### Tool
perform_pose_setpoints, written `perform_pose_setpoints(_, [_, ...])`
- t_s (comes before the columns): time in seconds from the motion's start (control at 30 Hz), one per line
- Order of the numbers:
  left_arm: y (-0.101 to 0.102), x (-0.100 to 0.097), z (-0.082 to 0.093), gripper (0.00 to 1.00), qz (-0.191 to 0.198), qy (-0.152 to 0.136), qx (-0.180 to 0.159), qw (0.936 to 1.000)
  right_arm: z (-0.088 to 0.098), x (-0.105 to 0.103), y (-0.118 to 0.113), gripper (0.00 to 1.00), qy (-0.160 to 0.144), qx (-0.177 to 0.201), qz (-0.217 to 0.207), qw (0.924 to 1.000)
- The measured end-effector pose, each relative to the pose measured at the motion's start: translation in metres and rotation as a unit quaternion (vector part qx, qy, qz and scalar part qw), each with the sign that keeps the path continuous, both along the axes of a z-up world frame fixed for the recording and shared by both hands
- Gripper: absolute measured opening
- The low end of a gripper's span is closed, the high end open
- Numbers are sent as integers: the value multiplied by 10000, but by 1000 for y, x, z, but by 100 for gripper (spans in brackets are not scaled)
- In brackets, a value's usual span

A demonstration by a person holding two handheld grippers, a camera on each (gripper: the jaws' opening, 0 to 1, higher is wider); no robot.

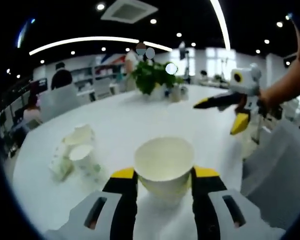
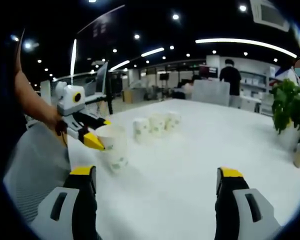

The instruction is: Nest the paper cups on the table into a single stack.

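The left gripper (image 1: 164, 176) has its yellow-tipped jaws closed against the two sides of an upright paper cup (image 1: 164, 167), gripping it just below the rim; the cup's open mouth faces up and its base looks to sit on the white table (image 1: 125, 125). In the right gripper view the same gripper (image 2: 97, 135) comes in from the left, clamped on that cup (image 2: 112, 147), which bears a faint green print.

The right gripper (image 2: 157, 182) stands wide open with nothing between its jaws, above bare tabletop (image 2: 200, 150). In the left gripper view it (image 1: 222, 112) hangs over the table beyond the held cup and to the right, held by a person's hand (image 1: 272, 97).

The other paper cups (image 1: 75, 152) lie on their sides in a cluster left of the held cup, well apart from it; in the right gripper view they (image 2: 157, 125) sit just beyond it. A potted plant (image 1: 155, 77) stands far behind the held cup.
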State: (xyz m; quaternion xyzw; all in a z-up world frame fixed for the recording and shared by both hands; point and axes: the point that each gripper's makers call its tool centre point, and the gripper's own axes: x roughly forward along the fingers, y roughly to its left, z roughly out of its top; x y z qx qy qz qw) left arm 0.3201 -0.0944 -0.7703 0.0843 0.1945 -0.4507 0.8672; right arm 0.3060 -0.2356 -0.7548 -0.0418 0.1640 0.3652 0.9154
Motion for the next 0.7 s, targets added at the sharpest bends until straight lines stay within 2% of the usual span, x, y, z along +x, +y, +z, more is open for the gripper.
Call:
perform_pose_setpoints(0.17, [0, 0, -3, 61, 34, 101, 13, 9999, 1, 0, 1, 98, -9, 6, 6, 10000])
perform_pose_setpoints(0.43, [5, 0, -4, 73, 32, 135, 66, 9999, 1, 1, -1, 98, -21, 19, -14, 10000])
perform_pose_setpoints(0.6, [11, 3, 5, 84, 51, 96, -49, 9999, 3, 4, -1, 98, -36, 17, -17, 10000])
perform_pose_setpoints(0.7, [16, 5, 11, 86, 30, 44, -84, 10000, 4, 5, -2, 99, -50, 11, -8, 10000])
